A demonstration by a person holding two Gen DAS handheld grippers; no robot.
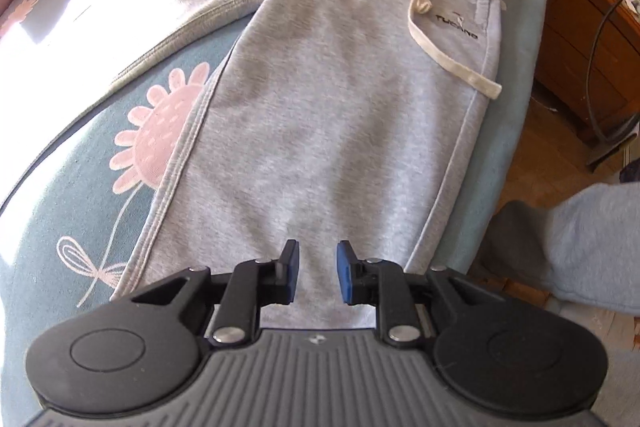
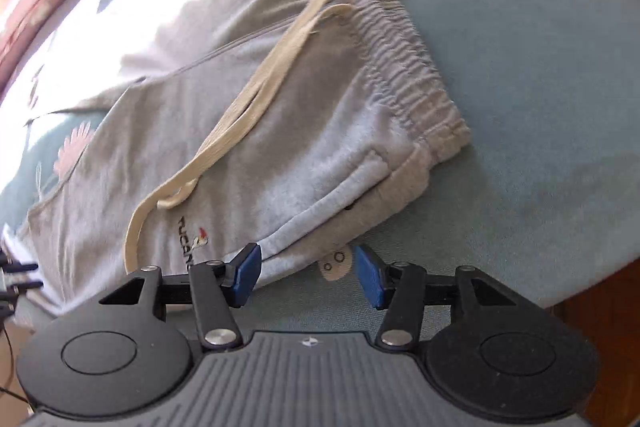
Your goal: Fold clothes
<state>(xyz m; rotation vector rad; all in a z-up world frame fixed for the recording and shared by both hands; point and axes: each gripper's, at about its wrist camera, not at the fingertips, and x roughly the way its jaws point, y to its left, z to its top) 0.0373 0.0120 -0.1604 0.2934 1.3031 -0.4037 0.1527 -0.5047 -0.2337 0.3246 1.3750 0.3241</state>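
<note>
Grey trousers (image 1: 312,115) are shown spread on a flowered bed (image 1: 80,187), with both the left hand-held gripper (image 1: 318,277) and the right hand-held gripper (image 2: 308,277) held spread and empty above them.

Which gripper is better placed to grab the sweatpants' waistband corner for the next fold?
Probably right: the right gripper is open beside the waistband corner, while the left gripper hangs over the leg.

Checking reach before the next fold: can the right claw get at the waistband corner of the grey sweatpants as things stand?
Probably yes. The right claw is open and empty just off the sweatpants, and the waistband corner lies flat on the bedcover with nothing over it.
</note>
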